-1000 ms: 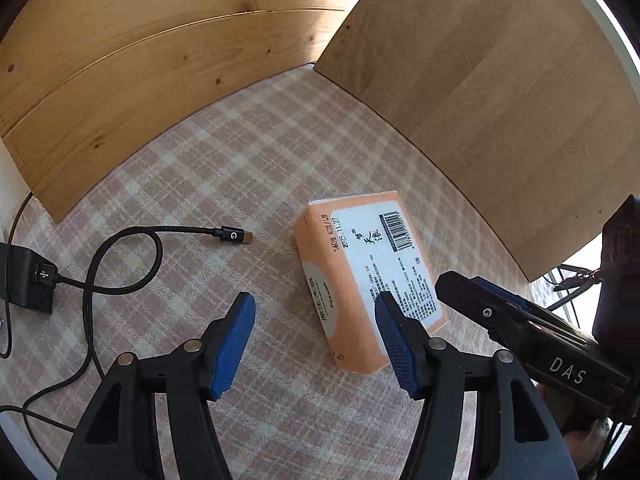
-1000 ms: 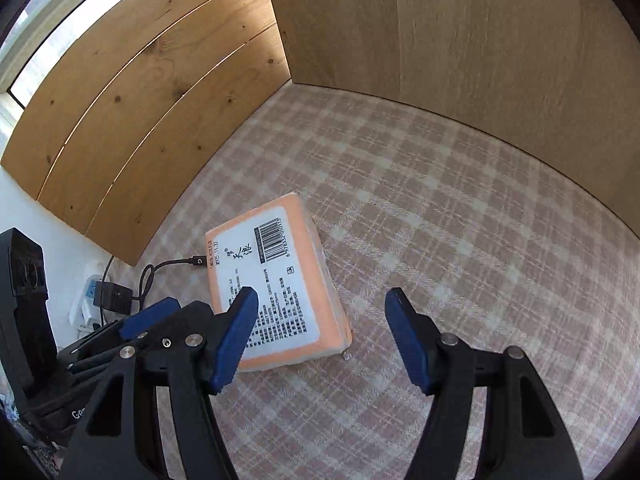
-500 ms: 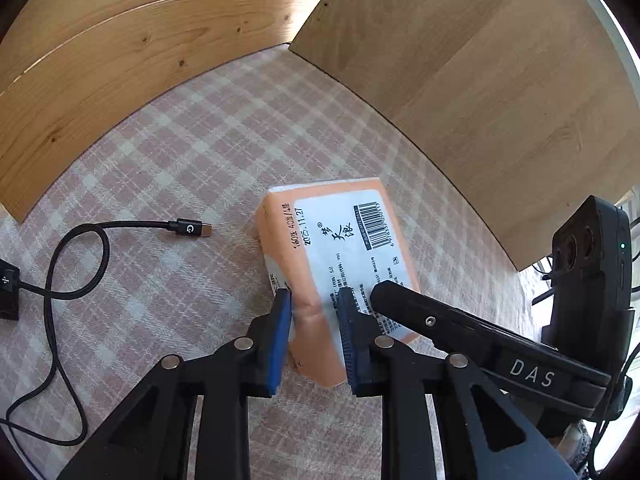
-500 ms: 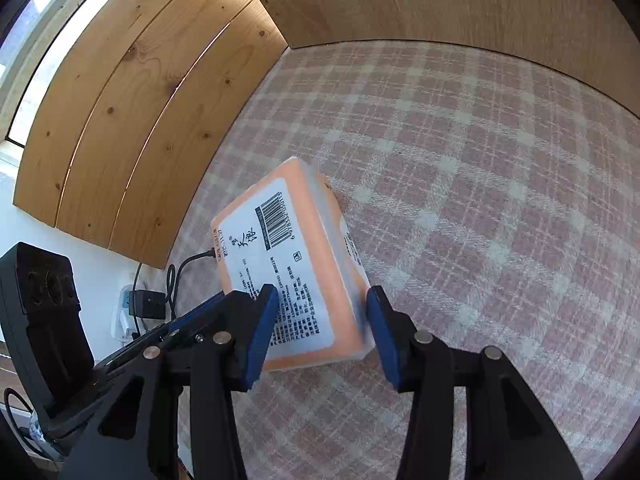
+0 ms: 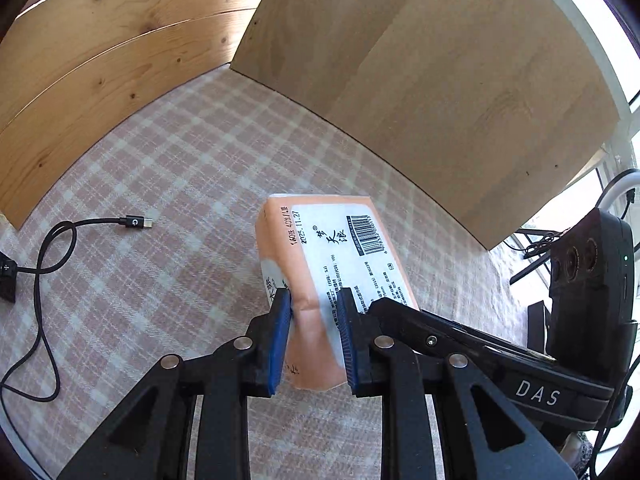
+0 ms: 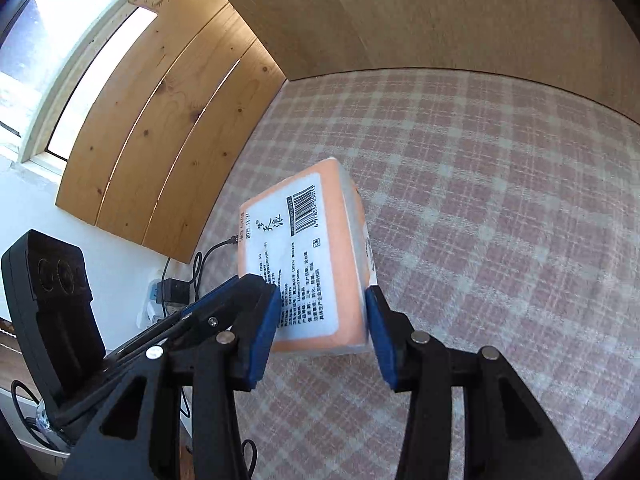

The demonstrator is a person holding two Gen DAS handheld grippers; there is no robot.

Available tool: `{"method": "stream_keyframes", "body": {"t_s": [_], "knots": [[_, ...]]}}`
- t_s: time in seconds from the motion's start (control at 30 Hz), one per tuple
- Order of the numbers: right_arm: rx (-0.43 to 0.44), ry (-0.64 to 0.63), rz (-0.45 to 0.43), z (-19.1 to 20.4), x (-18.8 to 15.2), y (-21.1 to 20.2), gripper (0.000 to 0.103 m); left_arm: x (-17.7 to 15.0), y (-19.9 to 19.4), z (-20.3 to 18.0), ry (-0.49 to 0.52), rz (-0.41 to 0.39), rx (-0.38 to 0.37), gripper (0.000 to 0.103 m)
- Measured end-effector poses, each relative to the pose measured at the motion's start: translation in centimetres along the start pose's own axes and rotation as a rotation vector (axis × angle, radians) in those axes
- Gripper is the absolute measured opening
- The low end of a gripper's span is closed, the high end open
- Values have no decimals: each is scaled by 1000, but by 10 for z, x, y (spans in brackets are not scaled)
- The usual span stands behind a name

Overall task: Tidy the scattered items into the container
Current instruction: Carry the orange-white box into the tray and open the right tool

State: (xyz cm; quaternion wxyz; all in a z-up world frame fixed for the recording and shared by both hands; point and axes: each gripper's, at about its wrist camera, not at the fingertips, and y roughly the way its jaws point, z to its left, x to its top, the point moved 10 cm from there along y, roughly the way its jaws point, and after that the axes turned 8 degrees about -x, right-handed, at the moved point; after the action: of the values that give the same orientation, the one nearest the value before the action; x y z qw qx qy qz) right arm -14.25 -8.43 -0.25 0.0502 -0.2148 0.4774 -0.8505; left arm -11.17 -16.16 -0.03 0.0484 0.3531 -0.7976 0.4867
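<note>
Orange plastic-wrapped tissue pack (image 5: 320, 264) with a white barcode label hangs tilted above the pink checked tablecloth (image 5: 168, 184), its near end pinched by the left hand-held gripper (image 5: 312, 312) and the right hand-held gripper (image 6: 320, 308), which clamps its sides

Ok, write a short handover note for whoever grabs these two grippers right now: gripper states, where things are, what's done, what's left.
Left gripper: shut on the near corner of the orange pack.
Right gripper: shut across the same pack's near end, pads on both sides.
Pack: held by both, tilted, its far end looks raised off the checked cloth; label and barcode face up.
Cable: loose on the cloth to the left, plug end free.
Done: pack gripped.
Left: carry the pack to the container, which is in neither view, then deal with the cable if it belongs.
</note>
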Motion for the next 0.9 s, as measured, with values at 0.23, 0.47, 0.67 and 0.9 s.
{"method": "stream_keyframes", "body": {"t_s": [0.23, 0.47, 0.67, 0.9], "knots": [[-12, 25, -79, -49, -12, -72, 44, -18, 0, -78, 94, -10, -44, 22], [-67, 105, -160, -139, -40, -160, 44, -56, 23, -185, 196, 21, -128, 22], [-136, 201, -237, -232, -74, -245, 44, -105, 53, -298, 298, 68, -224, 22], [-220, 307, -316, -334, -110, -328, 44, -163, 86, -422, 411, 127, -329, 23]]}}
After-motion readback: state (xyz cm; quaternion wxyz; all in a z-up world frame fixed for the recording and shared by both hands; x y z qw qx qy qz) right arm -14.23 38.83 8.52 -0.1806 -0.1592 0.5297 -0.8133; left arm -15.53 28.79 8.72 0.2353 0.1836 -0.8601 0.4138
